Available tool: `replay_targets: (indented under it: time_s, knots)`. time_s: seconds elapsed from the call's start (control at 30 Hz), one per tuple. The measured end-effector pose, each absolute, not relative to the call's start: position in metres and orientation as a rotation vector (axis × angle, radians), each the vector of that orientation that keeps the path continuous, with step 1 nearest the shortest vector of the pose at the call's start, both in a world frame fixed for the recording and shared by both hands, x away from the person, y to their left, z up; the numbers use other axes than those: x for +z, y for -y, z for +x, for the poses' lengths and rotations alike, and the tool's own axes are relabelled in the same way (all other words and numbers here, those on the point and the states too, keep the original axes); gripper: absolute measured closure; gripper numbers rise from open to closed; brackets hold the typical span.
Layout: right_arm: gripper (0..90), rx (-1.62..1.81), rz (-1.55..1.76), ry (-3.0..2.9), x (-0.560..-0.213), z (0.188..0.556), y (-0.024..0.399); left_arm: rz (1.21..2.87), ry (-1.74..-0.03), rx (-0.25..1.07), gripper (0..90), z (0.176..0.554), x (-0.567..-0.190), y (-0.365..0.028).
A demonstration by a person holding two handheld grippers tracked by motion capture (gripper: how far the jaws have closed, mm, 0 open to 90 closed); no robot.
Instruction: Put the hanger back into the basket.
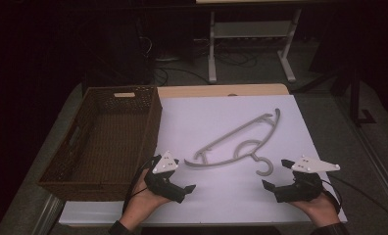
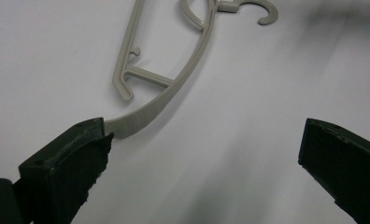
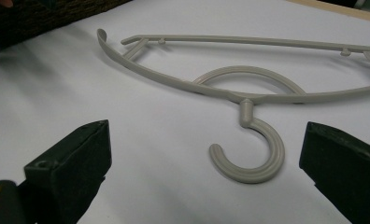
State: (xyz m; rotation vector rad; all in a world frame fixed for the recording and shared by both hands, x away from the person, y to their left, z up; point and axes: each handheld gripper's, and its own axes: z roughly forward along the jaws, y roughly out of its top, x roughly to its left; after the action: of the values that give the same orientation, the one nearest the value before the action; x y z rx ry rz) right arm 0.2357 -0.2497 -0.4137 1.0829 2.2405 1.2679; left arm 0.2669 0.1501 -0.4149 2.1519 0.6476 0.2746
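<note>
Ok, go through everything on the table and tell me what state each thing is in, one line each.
Hanger: lying flat on the white sheet, hook toward the person, not held.
Basket: upright at the table's left, nothing seen inside.
Left gripper: jaws open, low beside the hanger's near end.
Right gripper: jaws open, facing the hook, not touching it.

A dim room is surrounding the table, whose wooden edge is showing at twelve o'clock. Beyond it, a white-legged desk frame is standing on grey floor, with dark cables lying at eleven o'clock.
</note>
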Motion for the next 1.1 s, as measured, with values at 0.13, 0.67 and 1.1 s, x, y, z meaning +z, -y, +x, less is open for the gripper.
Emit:
replay_targets:
  time_s: [0.13, 0.67, 1.1]
  knots:
    - [1.6, 1.271, 1.084, -2.24, -0.414, 0.236, 0.25, 2.144, -0.647, 0.265, 5.5, 0.268, -0.414, -0.149]
    - [1.6, 1.26, 1.105, -2.245, -0.416, 0.236, 0.249, 2.123, -0.701, 0.256, 37.7, 0.306, -0.405, -0.126]
    - [1.7, 1.264, 1.126, -2.237, -0.417, 0.237, 0.252, 2.252, -0.642, 0.277, 55.9, 0.392, -0.42, -0.07]
